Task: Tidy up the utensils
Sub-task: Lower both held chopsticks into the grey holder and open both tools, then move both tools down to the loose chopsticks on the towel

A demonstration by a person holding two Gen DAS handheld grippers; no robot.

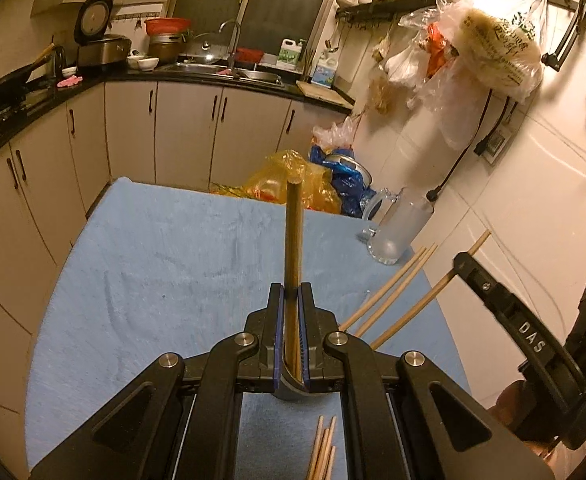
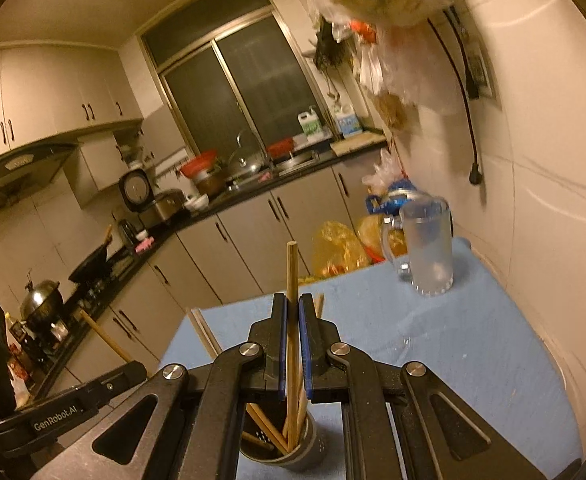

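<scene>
You held one brown wooden chopstick clamped in each gripper, left and right, above the round dark metal holder; lowering them slowly, tips first, looked wisest.

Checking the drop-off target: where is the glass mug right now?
The glass mug stands upright at the far right corner of the blue cloth, by the tiled wall, with plastic bags just behind it.

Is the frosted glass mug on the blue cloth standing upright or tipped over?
Upright. The frosted mug stands on its base on the blue cloth, mouth up, handle at its side. Whether anything is in it cannot be told.
</scene>
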